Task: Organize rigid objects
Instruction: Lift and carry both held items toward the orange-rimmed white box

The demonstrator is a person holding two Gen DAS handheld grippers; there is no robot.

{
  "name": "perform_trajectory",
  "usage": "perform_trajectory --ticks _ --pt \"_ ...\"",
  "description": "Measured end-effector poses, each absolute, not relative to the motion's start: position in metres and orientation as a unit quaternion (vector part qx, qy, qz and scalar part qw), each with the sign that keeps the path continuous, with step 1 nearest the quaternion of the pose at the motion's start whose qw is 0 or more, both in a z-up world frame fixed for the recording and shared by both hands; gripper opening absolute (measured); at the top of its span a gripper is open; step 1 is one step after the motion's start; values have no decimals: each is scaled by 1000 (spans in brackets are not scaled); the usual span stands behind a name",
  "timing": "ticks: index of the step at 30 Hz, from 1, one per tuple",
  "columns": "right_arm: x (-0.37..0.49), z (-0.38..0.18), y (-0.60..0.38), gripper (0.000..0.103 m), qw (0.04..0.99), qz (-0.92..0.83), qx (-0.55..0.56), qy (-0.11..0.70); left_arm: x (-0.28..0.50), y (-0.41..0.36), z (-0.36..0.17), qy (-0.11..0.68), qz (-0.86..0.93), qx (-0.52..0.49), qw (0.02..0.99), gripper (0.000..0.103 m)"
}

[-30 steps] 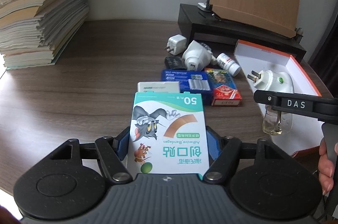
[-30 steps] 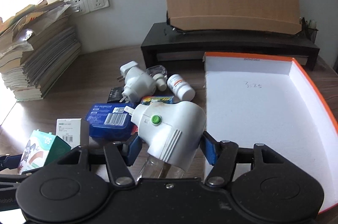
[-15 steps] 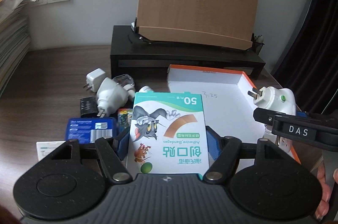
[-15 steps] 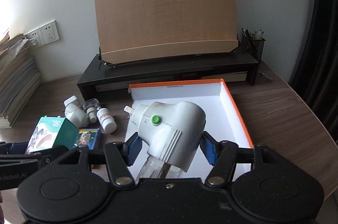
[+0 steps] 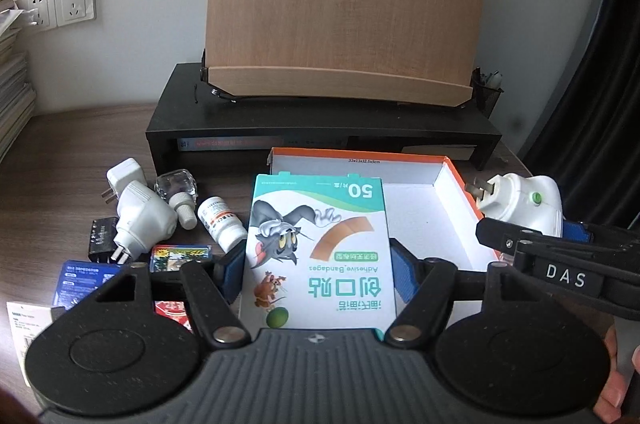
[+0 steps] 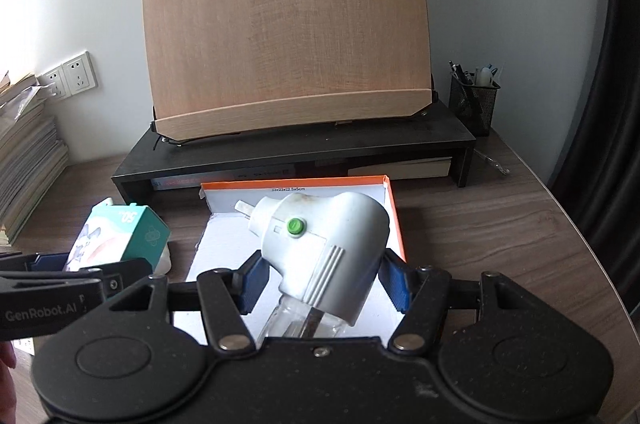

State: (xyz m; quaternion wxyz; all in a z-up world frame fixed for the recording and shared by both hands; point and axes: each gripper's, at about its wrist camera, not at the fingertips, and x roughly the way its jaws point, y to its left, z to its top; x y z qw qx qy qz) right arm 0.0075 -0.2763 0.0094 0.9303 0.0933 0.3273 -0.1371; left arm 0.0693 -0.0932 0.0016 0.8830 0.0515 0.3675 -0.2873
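Left tool [image 5: 318,274] clamped by its blue pads on a box of adhesive bandages [image 5: 318,252], held over the near left part of a shallow orange-rimmed box [image 5: 452,184] with a white inside. Right tool [image 6: 322,282] gripping a white plug-in vaporiser [image 6: 324,248] with a green button and a clear bottle underneath, held above the same box. On the dark wood worktop [image 5: 72,152] to the left: a second white plug-in unit [image 5: 144,220], a small white pill bottle [image 5: 222,224], a blue pack [image 5: 82,280]. Behind, a black riser [image 5: 320,120] carrying a wooden book stand [image 5: 344,4].
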Motion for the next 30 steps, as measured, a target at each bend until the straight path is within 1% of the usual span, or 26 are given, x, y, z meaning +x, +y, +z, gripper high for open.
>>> perform_trajectory --ticks 8,16,30 --pt "21 -2 -309 72 934 -95 90 332 66 -118 -2 375 -238 36 895 72" --pt "31 -12 -320 72 933 -70 95 341 64 -126 -4 383 -201 35 901 72" --pt "50 -6 -322 73 928 -117 96 340 93 -142 -6 383 -231 44 893 72"
